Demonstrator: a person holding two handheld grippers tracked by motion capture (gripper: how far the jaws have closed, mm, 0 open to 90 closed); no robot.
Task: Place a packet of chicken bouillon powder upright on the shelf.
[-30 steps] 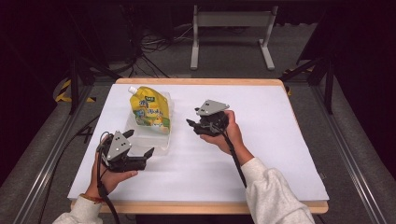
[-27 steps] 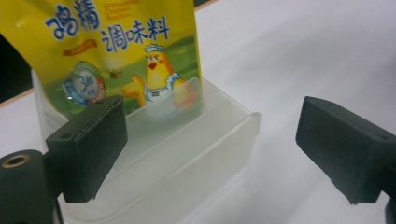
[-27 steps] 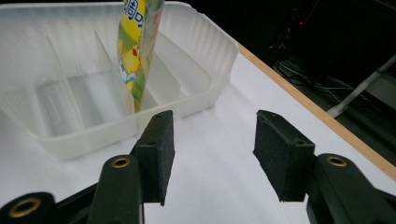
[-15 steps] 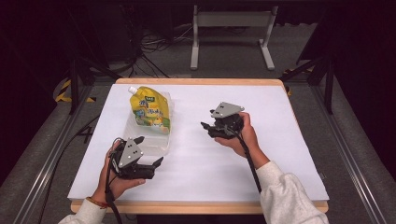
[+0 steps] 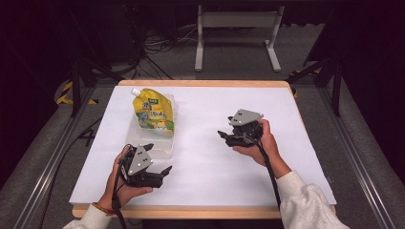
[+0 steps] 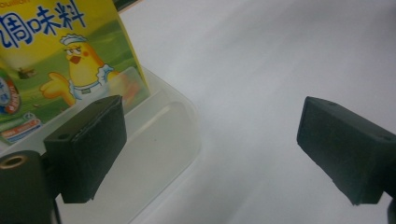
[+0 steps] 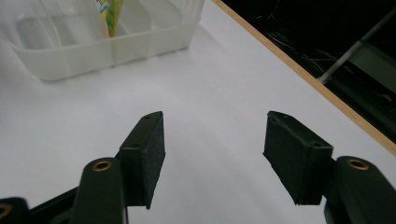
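A yellow seasoning pouch (image 5: 154, 112) stands in a clear plastic container (image 5: 162, 149) on the left of the white tabletop (image 5: 205, 176). Just beside the container, the left gripper (image 5: 160, 160) has its jaws spread wide, holding nothing. Well apart, the right gripper (image 5: 223, 135) has jaws that have just been opening, with nothing between them.

The high view sits up above the person's side and looks forward and down, so it takes in the whole white table (image 5: 205, 157) plus the dark floor behind it. The left gripper view rides low between its own jaws, right up close to the yellow pouch (image 6: 56, 60) in the clear tray (image 6: 159, 140). The right gripper view looks across bare table at that same tray (image 7: 116, 51) from farther off, so all three share it.
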